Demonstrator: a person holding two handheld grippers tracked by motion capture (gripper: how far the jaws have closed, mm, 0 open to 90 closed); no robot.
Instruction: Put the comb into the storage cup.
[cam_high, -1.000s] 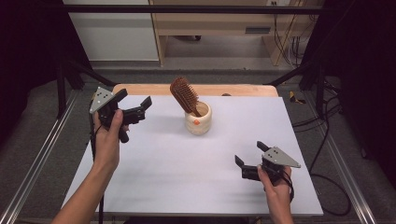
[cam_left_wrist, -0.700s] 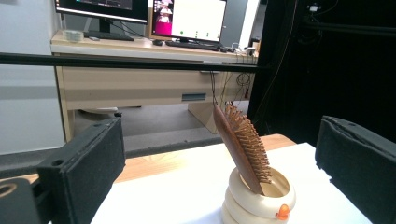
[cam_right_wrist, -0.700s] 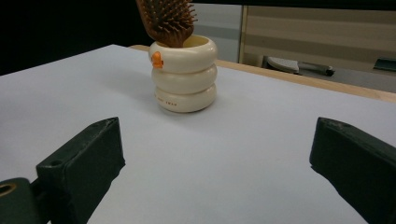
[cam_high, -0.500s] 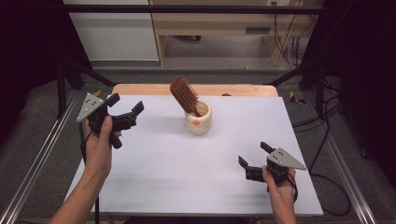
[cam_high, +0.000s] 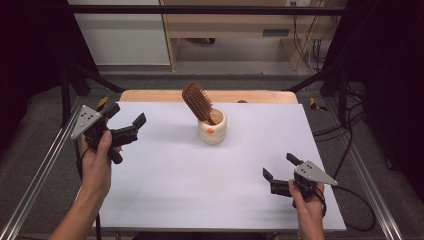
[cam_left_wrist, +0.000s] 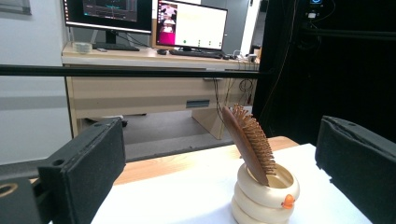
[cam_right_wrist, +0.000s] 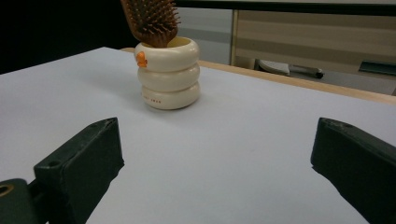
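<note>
A brown wooden hairbrush (cam_high: 196, 102) leans tilted, bristles up, in a cream ringed cup (cam_high: 212, 128) bearing a small orange mark. Both the left tool (cam_high: 126, 119) and the right tool (cam_high: 278, 167) are spread wide, holding nothing, well apart from the cup.

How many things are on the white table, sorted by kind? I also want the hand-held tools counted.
Hairbrush: 1, brown, standing tilted in the cup.
Cup: 1, cream, ringed.
Hand-held tools: 2, the left tool and the right tool, both with jaws apart and holding nothing.
Total: 4.
</note>
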